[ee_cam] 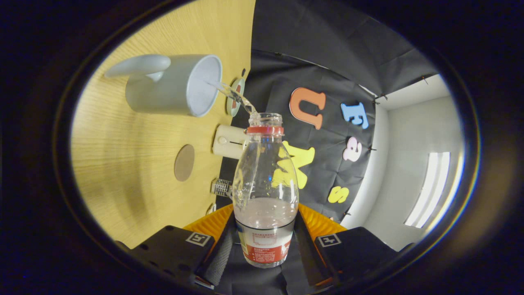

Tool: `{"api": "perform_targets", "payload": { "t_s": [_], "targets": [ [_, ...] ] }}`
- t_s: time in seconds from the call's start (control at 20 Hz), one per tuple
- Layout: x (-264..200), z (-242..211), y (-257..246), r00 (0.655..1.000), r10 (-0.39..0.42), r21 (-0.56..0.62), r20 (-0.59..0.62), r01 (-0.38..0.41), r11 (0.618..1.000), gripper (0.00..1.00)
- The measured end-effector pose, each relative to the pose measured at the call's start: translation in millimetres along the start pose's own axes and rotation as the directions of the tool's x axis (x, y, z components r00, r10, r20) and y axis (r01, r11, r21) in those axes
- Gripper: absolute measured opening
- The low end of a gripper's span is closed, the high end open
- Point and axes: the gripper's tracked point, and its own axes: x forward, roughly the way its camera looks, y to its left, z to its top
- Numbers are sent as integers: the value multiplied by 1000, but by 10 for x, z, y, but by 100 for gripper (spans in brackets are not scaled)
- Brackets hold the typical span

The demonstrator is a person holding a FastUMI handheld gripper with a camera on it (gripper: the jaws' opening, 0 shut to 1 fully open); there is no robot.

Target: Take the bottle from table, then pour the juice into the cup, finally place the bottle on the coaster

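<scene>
My gripper (pixel 264 241) is shut on a clear plastic bottle (pixel 265 180) with a red neck ring and a red and white label, gripped low between both fingers. The view is rolled on its side, with the bottle tipped toward the grey cup (pixel 174 84). A thin stream of clear liquid (pixel 235 96) runs from the bottle's open mouth into the cup's white inside. The cup stands on the wooden table (pixel 123 164), its handle pointing away from the bottle. A round brown coaster (pixel 184 162) lies flat on the table, nearer to my fingers than the cup.
A cream box-shaped object (pixel 228 141) sits at the table's far edge against the booth wall. A round coaster-like disc (pixel 236 98) lies beyond the cup, behind the stream. A small metal clip-like piece (pixel 222 187) sits near the table edge beside the bottle.
</scene>
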Motion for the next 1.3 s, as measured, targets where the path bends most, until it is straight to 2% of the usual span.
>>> {"api": "perform_targets", "payload": {
  "t_s": [1.3],
  "targets": [
    [-82,-5,-259,999,-30,-59,13,31,998,80]
  ]
}}
